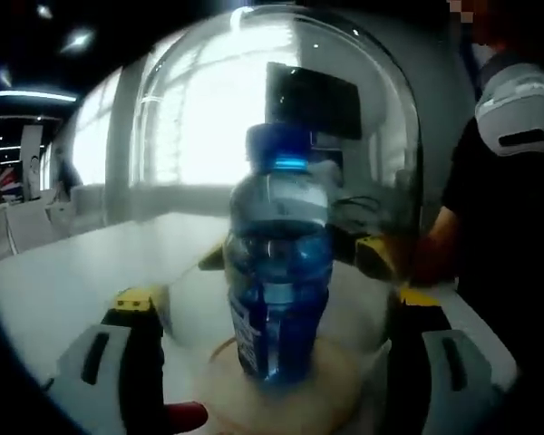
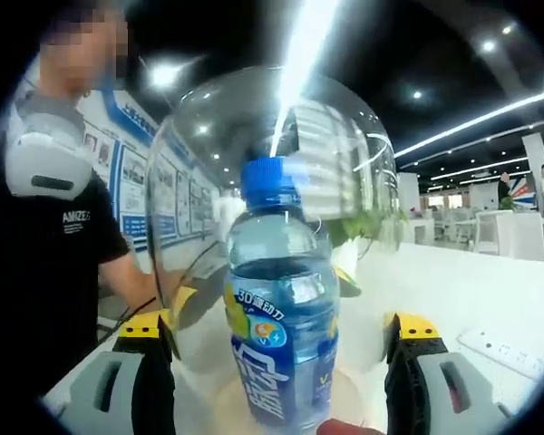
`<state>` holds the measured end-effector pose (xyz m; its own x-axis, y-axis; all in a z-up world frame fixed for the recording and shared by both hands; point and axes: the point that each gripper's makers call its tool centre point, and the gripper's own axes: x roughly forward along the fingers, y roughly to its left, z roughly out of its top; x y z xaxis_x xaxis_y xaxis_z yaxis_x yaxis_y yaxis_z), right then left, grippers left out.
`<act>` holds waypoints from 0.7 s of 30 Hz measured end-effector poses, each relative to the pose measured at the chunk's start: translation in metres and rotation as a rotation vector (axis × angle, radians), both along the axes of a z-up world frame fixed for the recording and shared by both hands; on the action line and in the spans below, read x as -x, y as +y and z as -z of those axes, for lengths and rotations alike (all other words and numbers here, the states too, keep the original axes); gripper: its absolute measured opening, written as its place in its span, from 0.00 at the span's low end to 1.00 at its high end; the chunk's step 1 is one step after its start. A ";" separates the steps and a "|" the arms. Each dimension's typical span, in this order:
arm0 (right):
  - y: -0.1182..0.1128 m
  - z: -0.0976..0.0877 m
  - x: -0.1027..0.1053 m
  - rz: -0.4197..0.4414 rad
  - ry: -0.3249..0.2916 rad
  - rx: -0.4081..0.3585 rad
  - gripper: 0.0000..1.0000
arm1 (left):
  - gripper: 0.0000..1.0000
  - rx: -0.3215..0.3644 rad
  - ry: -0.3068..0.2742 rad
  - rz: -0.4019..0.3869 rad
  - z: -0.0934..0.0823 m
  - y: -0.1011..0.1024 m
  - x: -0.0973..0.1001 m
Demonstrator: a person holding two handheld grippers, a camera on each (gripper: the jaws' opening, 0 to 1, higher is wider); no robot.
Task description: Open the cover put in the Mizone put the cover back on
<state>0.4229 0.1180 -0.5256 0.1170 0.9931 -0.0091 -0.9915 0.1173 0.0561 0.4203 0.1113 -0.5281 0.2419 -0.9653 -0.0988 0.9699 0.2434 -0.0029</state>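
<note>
A blue Mizone bottle [image 1: 276, 290] [image 2: 281, 335] with a blue cap stands upright on a round wooden base [image 1: 326, 390]. A clear glass dome cover [image 1: 199, 136] [image 2: 344, 145] stands over the bottle. My left gripper [image 1: 276, 304] has its yellow-tipped jaws pressed against the dome's two sides, low down. My right gripper [image 2: 276, 331] clasps the dome the same way from the opposite side. In each view the other gripper's yellow fingertips [image 1: 374, 256] [image 2: 183, 304] show through the glass.
The base sits on a white table [image 1: 63, 281] [image 2: 453, 290]. A person in a black shirt [image 1: 499, 227] [image 2: 45, 272] stands close beside it. A white power strip [image 2: 508, 349] lies on the table, and white chairs [image 2: 508, 231] stand further off.
</note>
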 end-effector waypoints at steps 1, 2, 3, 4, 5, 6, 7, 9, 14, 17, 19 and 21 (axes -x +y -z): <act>0.000 0.000 0.000 0.000 -0.001 -0.005 0.90 | 0.86 0.004 -0.001 0.000 0.000 0.000 0.000; 0.000 -0.001 0.000 -0.002 0.000 -0.009 0.90 | 0.86 0.005 -0.001 0.000 0.000 0.000 0.000; 0.000 -0.001 0.000 -0.004 0.000 -0.011 0.90 | 0.86 0.003 -0.001 -0.001 0.000 0.000 0.001; 0.000 -0.001 0.000 -0.006 0.000 -0.012 0.90 | 0.86 -0.006 -0.001 -0.001 0.000 0.000 0.000; 0.000 -0.001 0.000 -0.006 0.001 -0.011 0.90 | 0.86 -0.016 0.001 -0.002 0.000 0.000 -0.001; 0.000 0.000 0.000 -0.006 0.000 -0.009 0.90 | 0.86 -0.020 0.001 -0.003 0.001 0.001 -0.001; 0.001 0.000 0.000 -0.006 0.000 -0.007 0.90 | 0.86 -0.022 0.002 -0.003 0.001 0.002 -0.001; 0.002 0.000 0.002 -0.007 -0.002 0.012 0.90 | 0.86 -0.021 0.001 -0.002 0.001 0.003 -0.001; 0.001 0.001 0.003 -0.003 0.000 0.020 0.90 | 0.86 -0.025 0.001 -0.001 0.002 0.004 -0.006; 0.000 0.002 0.004 0.000 0.000 0.023 0.90 | 0.86 -0.038 0.000 -0.008 0.003 0.003 -0.005; -0.001 0.002 0.004 0.004 0.005 0.020 0.90 | 0.86 -0.015 -0.004 -0.013 0.002 0.002 -0.004; -0.001 0.002 0.003 0.005 0.009 0.024 0.90 | 0.86 -0.002 -0.004 -0.013 0.002 0.002 -0.004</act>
